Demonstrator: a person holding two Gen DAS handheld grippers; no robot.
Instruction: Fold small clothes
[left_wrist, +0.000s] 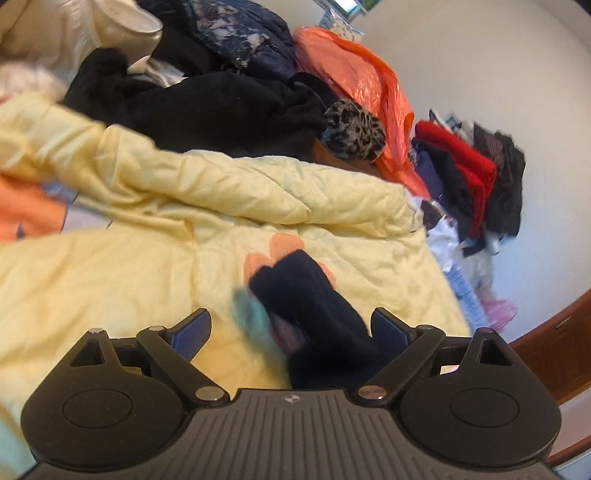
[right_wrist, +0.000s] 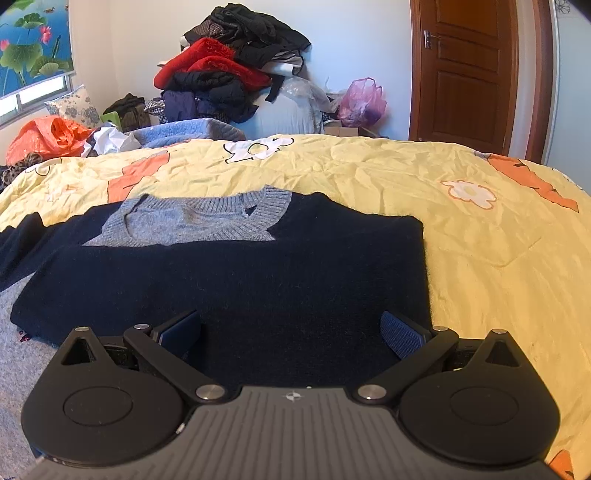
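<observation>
Lying flat on the yellow quilt (right_wrist: 388, 173), navy sweater (right_wrist: 236, 280) with grey collar (right_wrist: 192, 218) pointed toward the far bed edge, right side folded to a straight line, bare quilt stretching wide beyond it toward the wooden door (right_wrist: 469, 74). Right gripper (right_wrist: 291, 332) low over the near hem, jaws spread wide, gripping nothing. Left gripper (left_wrist: 291, 332) likewise spread wide and empty, a blurred navy sleeve (left_wrist: 306, 295) between its fingers but unpinched, heaped dark clothes (left_wrist: 207, 99) crowding the quilt's far side.
</observation>
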